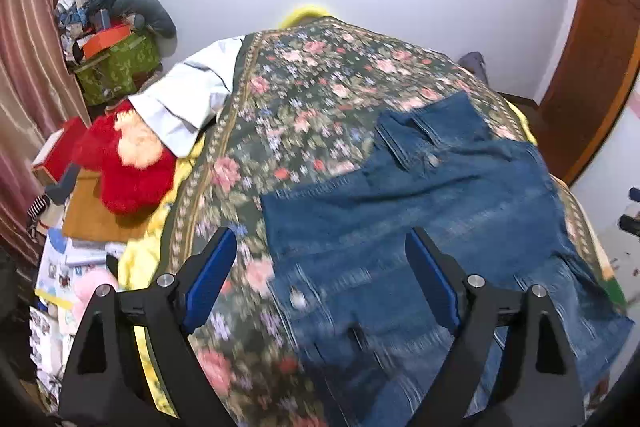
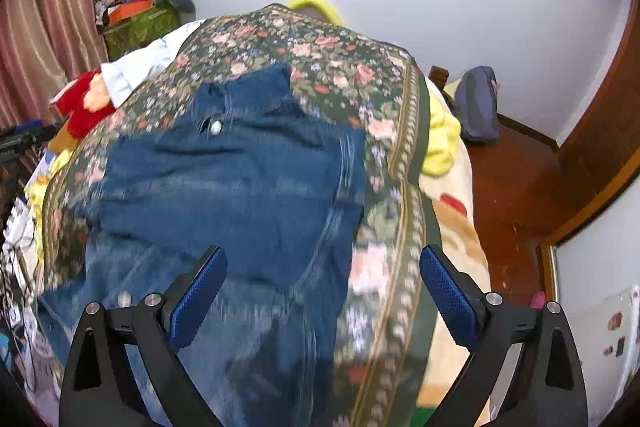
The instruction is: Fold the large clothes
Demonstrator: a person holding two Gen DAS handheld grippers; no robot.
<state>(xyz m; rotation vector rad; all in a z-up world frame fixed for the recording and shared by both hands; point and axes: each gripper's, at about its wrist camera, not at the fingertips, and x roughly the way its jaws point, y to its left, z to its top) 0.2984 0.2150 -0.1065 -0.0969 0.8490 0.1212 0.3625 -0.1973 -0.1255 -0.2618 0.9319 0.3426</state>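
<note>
A pair of blue jeans [image 1: 432, 211] lies spread on a dark floral bedspread [image 1: 312, 83], waistband and button toward the far side. It also shows in the right wrist view [image 2: 240, 187]. My left gripper [image 1: 322, 279] is open and empty, hovering above the jeans' near left part. My right gripper [image 2: 322, 291] is open and empty, above the jeans' right edge and the bedspread [image 2: 340, 67] border.
A light blue shirt [image 1: 188, 99] and a red plush toy [image 1: 128, 159] lie at the bed's left edge. A green box [image 1: 116, 67] with clutter stands in the far left corner. A wooden door [image 1: 592, 75] is at right. A purple bag [image 2: 478, 103] sits on the floor.
</note>
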